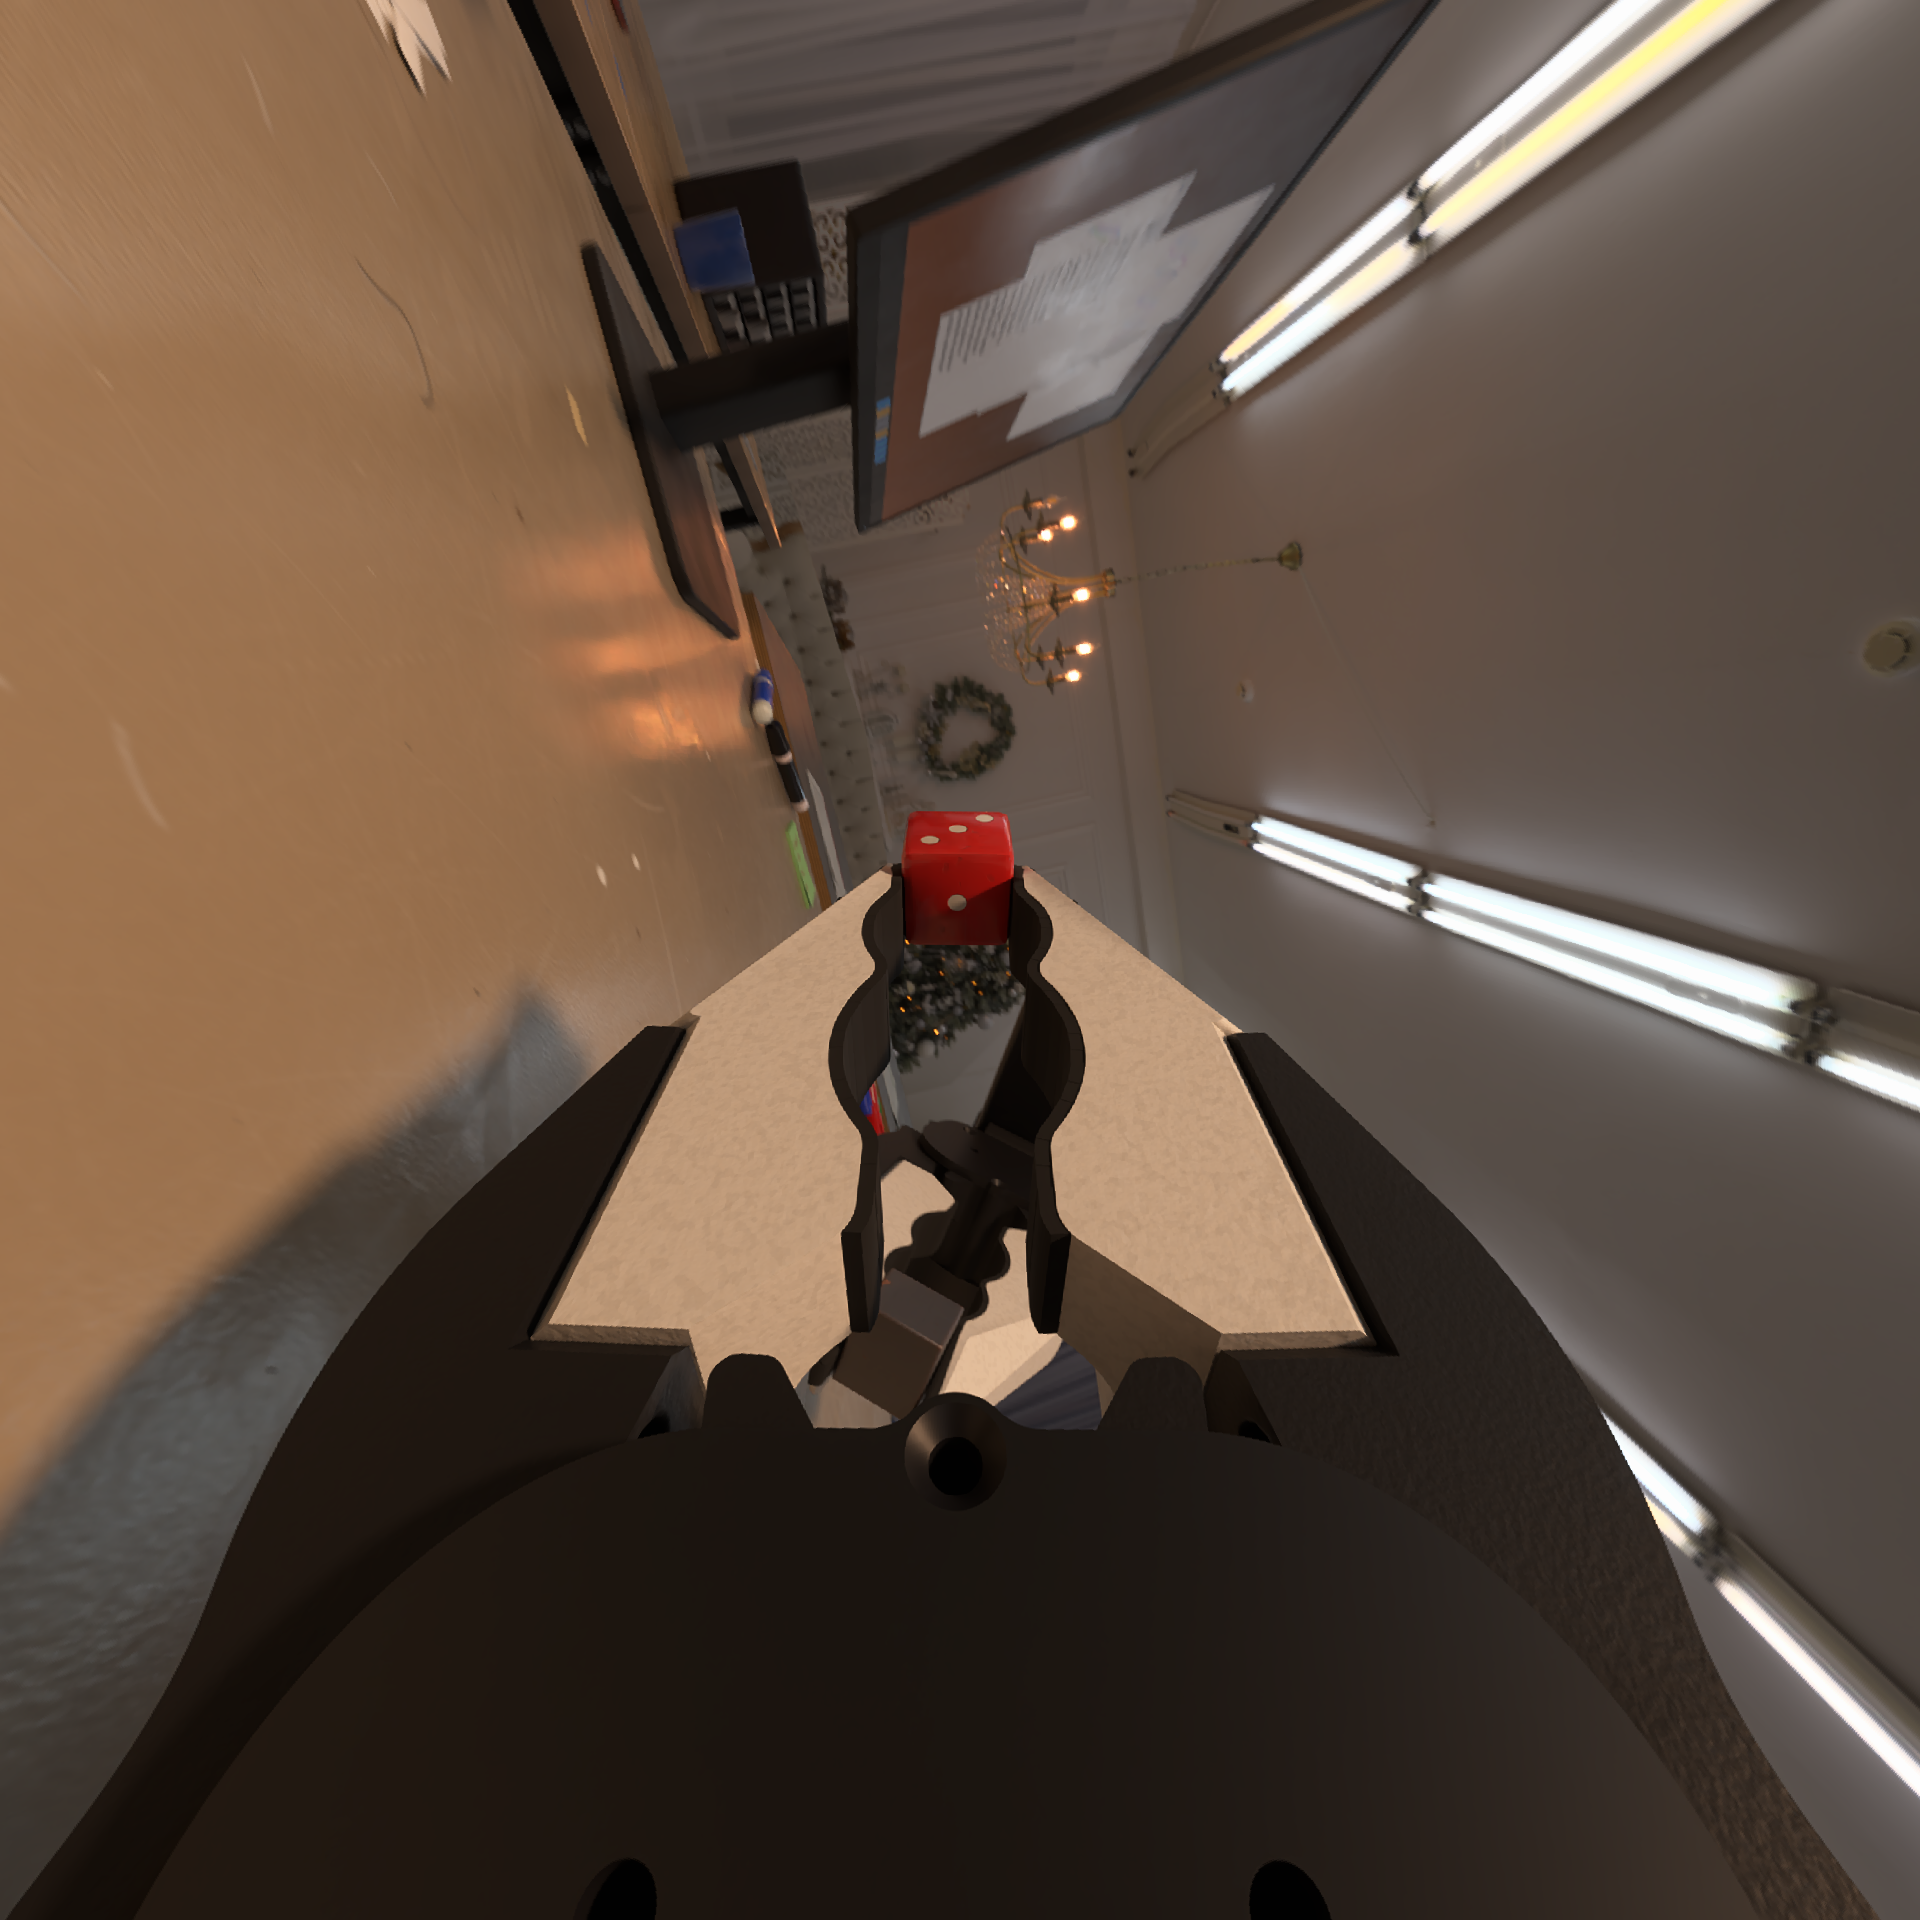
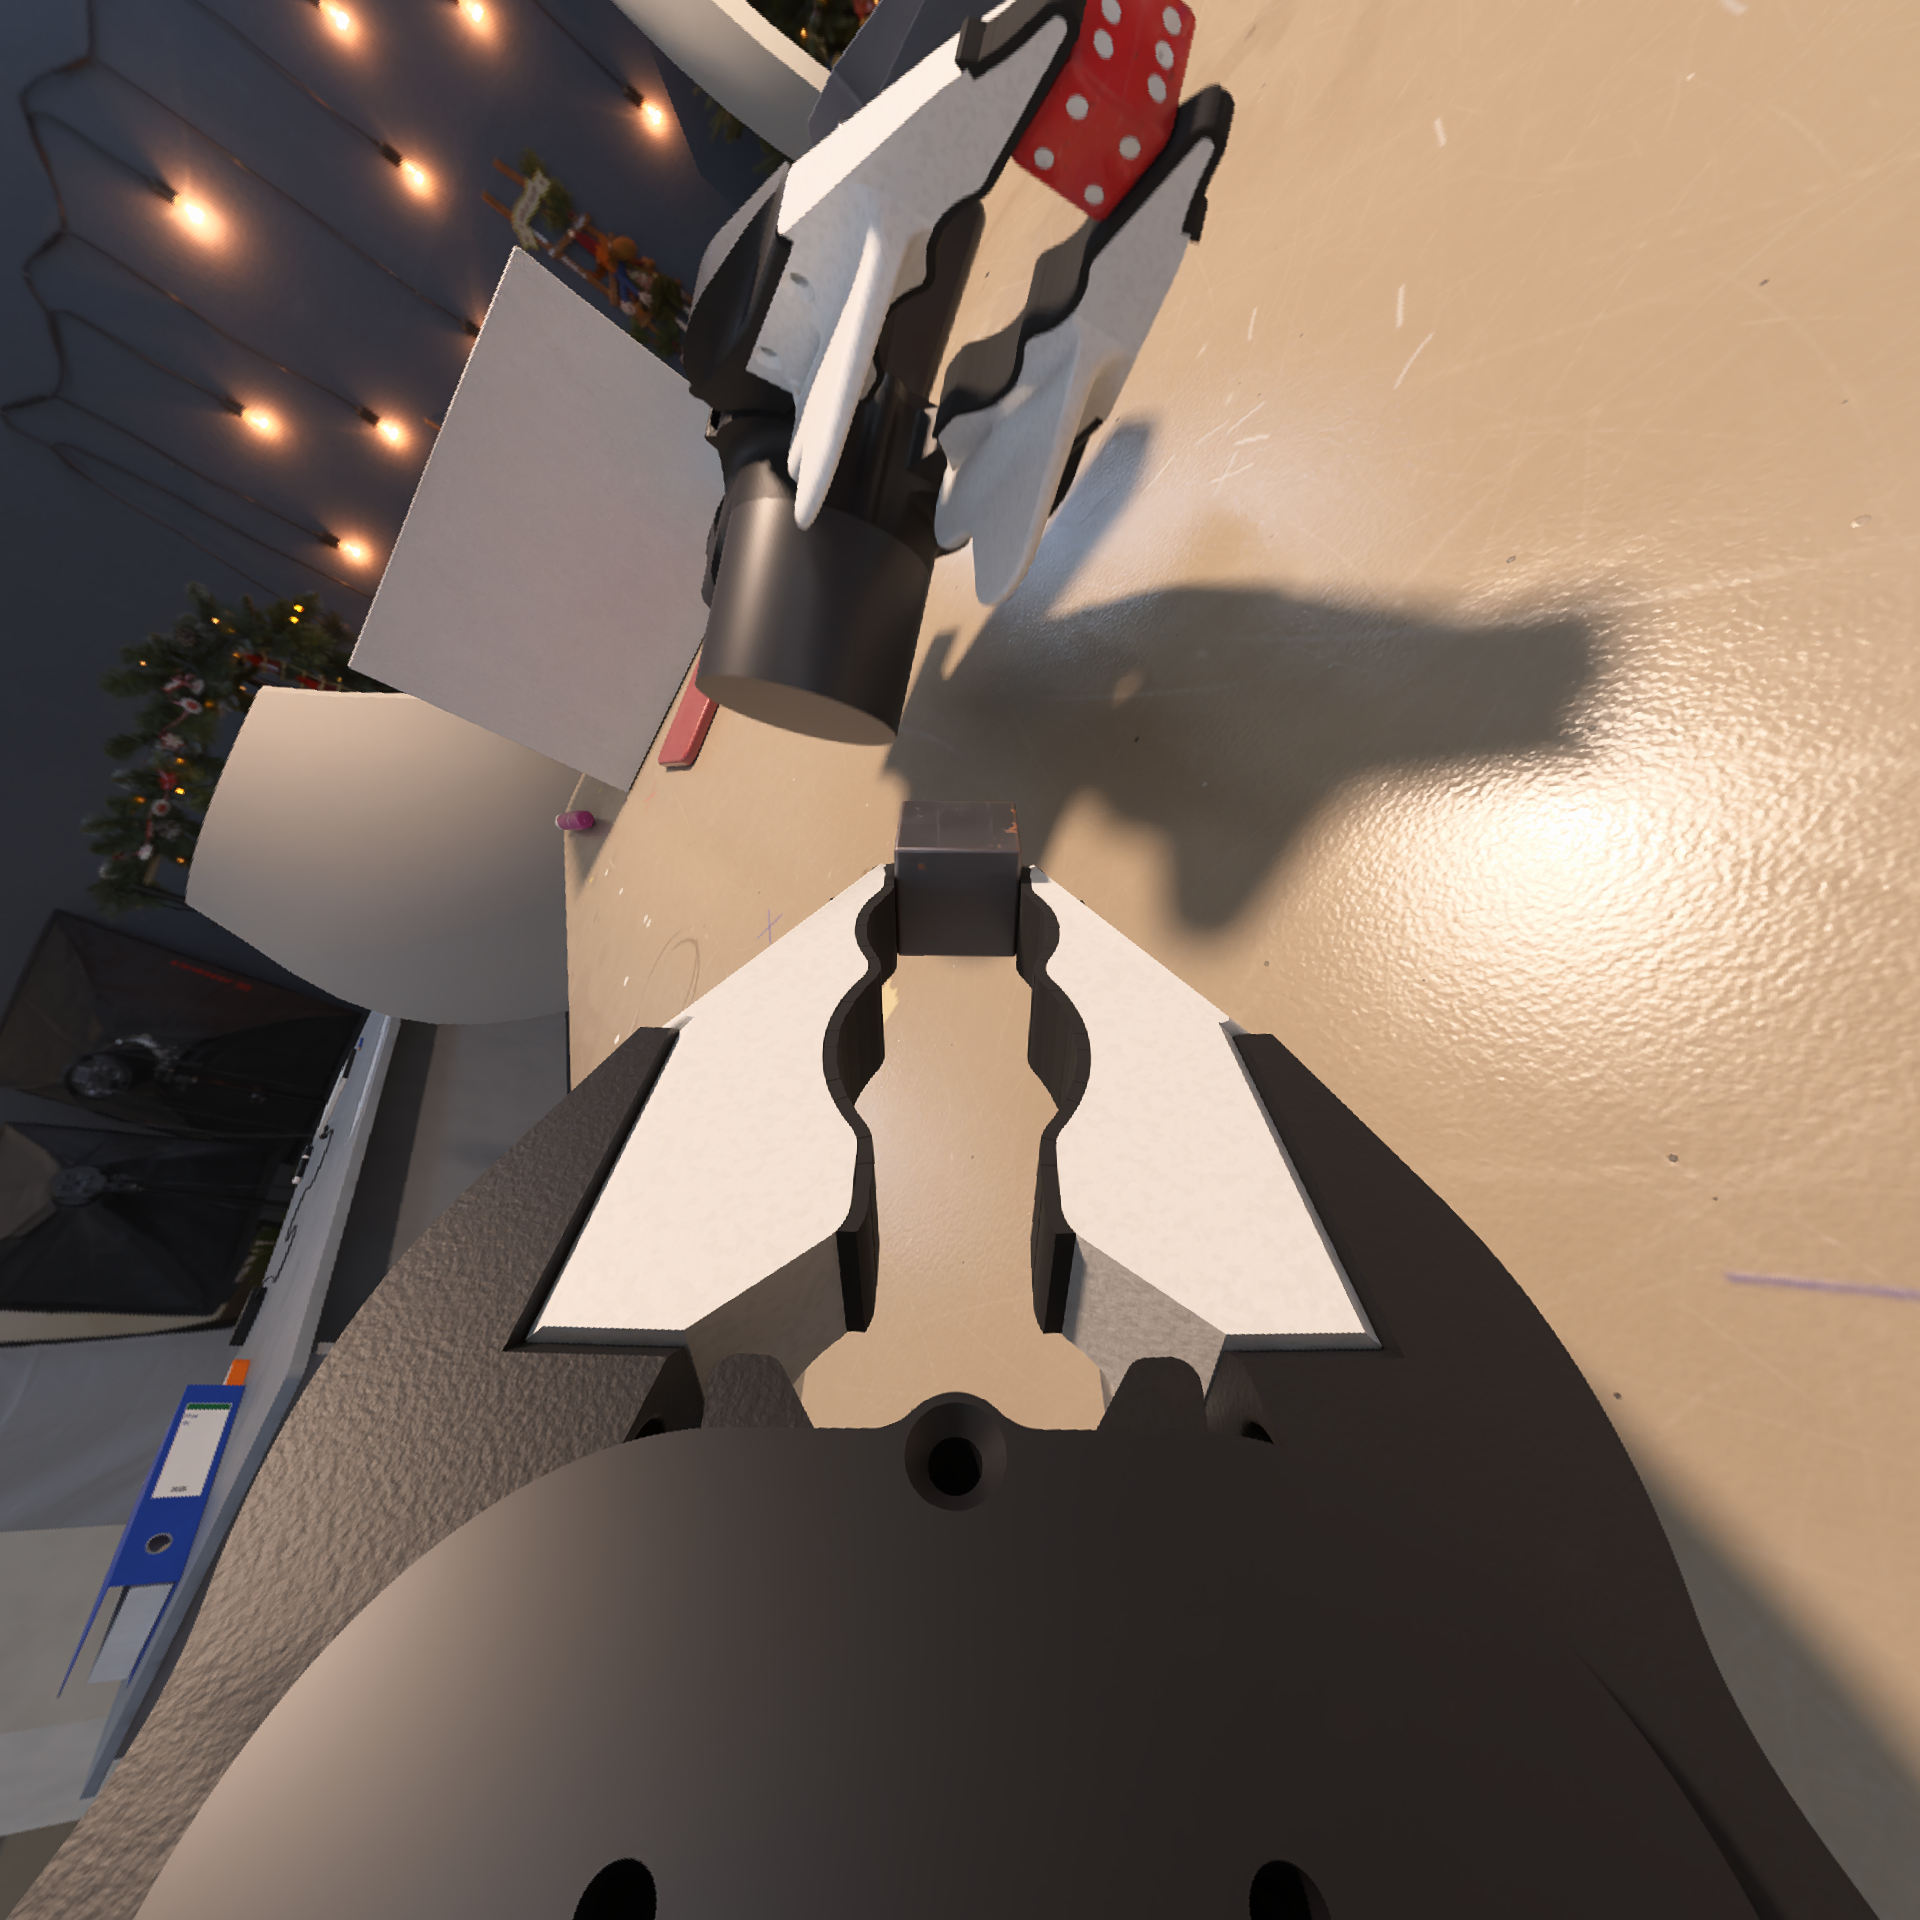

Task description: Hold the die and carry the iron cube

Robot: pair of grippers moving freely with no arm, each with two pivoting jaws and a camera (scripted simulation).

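Both grips set: my left gripper [image 1: 956,883] clamps the red die [image 1: 956,878] at its fingertips, lifted off the desk [image 2: 1558,416]; my right gripper [image 2: 956,894] pinches the iron cube [image 2: 956,878], well inside the desk's edges, die up ahead.

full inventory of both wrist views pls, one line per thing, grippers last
Red die with white pips: 1, red, clamped at the left gripper's fingertips, off the table.
Dark grey iron cube: 1, grey, clamped at the right gripper's fingertips.
Tan scratched tabletop: 1, tan, under both grippers.
Dark-framed monitor: 1, black, standing at the table's far edge.
Markers: at least 2, blue-white and black, on the table near its edge.
Blue ring binder: 1, blue, beside the table.
Left gripper: 1, black and white, shut on the die.
Right gripper: 1, black and white, shut on the cube.
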